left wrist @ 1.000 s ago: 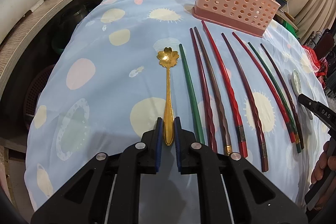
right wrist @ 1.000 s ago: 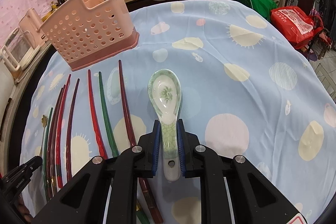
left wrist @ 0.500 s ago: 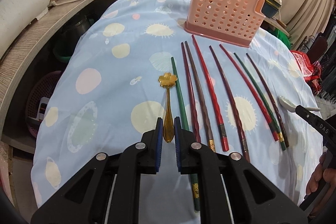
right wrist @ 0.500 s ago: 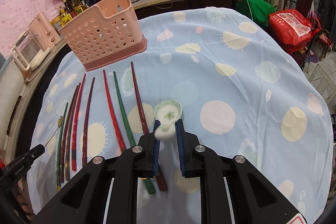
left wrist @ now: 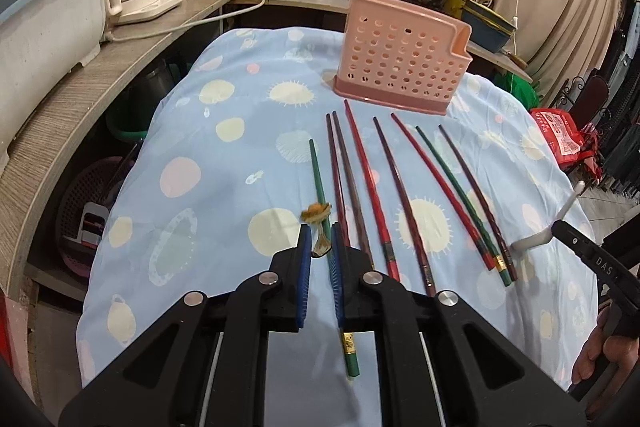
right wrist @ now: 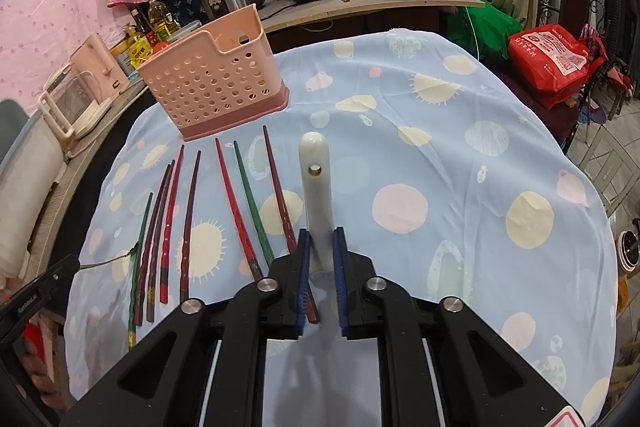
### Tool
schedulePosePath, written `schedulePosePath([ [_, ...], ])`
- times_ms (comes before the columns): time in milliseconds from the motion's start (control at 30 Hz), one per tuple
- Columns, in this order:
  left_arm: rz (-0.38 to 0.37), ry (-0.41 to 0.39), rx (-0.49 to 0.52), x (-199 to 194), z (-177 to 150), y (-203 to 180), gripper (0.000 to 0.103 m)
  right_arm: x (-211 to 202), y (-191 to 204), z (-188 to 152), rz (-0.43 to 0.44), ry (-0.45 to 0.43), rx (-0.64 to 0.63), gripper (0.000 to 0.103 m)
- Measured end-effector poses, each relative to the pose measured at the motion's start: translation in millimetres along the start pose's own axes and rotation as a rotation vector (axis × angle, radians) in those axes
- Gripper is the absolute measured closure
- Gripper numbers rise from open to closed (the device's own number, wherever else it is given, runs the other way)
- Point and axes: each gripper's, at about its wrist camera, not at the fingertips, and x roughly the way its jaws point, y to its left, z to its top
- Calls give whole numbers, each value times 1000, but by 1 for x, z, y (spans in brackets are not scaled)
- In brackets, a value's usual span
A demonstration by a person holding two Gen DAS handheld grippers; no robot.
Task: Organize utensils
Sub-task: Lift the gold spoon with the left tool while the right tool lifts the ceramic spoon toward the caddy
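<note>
My left gripper (left wrist: pixel 319 251) pinches the gold flower-bowl metal spoon (left wrist: pixel 318 227); my right gripper (right wrist: pixel 319 259) is clamped on the pale ceramic soup spoon (right wrist: pixel 316 187), handle pointing away. Both spoons hang clear of the cloth, short of the pink perforated plastic utensil basket (right wrist: pixel 216 87), chopsticks (right wrist: pixel 240 203) lying between. I judge: carry level, approach the basket from above, release only inside.
</note>
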Motion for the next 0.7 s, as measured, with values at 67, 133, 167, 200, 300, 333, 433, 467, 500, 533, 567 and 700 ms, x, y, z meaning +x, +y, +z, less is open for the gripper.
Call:
schedulePosePath([
  [67,1,-8,3,-2,1,-2,94,-3,0,-1,0,-4,-3,102],
  [133,3,-7,4,-2,1,-2,94,-1,-1,-3,-5,8,-8,102],
  [167,7,-2,5,-1,-1,-2,94,0,-2,-5,-2,16,-5,102],
  [200,9,3,4,0,-2,-2,94,2,-5,-8,-1,27,1,102],
  [300,10,15,2,4,-7,0,94,1,-10,-16,-9,39,9,97],
  [333,11,20,3,5,-8,0,94,1,-11,-18,-14,44,9,93],
  [433,14,38,7,9,-13,1,94,-3,-19,-25,-27,44,22,78],
  [467,14,42,7,10,-14,2,95,-5,-23,-25,-35,38,26,73],
  [500,16,47,6,11,-15,3,95,-7,-27,-24,-45,31,31,71],
  [533,17,51,6,12,-17,4,95,-9,-33,-23,-59,21,40,68],
  [567,19,55,5,13,-18,4,95,-9,-38,-21,-71,15,47,65],
  [700,24,63,4,14,-20,4,95,2,-57,-15,-102,35,39,63],
])
